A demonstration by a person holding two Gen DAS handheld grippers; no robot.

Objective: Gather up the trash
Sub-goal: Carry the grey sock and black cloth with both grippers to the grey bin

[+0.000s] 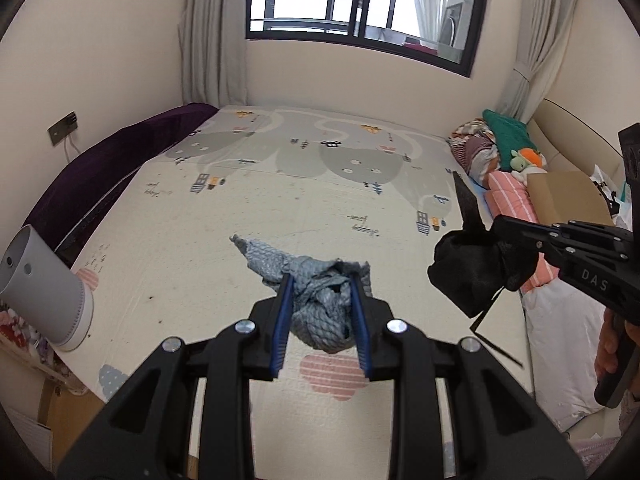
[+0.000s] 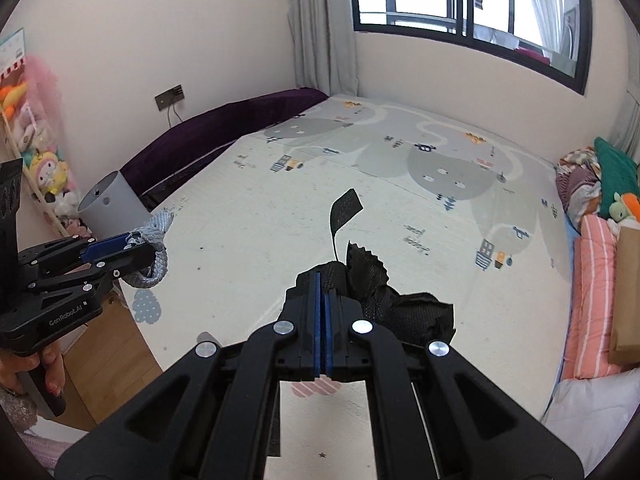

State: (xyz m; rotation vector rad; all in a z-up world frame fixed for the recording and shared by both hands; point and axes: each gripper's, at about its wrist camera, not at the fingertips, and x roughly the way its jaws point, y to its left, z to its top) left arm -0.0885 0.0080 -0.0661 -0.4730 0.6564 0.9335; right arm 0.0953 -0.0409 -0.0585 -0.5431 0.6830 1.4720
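Observation:
My left gripper [image 1: 320, 292] is shut on a crumpled grey woven cloth [image 1: 316, 304], held in the air above the patterned play mat [image 1: 240, 208]. The same grey cloth [image 2: 154, 256] and left gripper [image 2: 150, 254] show at the left of the right wrist view. My right gripper [image 2: 322, 280] is shut on a crumpled black mesh cloth [image 2: 396, 308] with a loose strap [image 2: 346, 208] sticking up. In the left wrist view that black cloth [image 1: 468, 272] hangs from the right gripper [image 1: 500, 240] at the right, level with the grey cloth.
A grey cylindrical bin [image 1: 44, 288] stands at the mat's left edge, also seen as the bin [image 2: 110, 204]. A purple cushion [image 1: 108, 176] lines the left wall. Bedding, pillows and a cardboard box [image 1: 564, 196] pile along the right side. A hand [image 2: 24, 368] holds the left gripper's handle.

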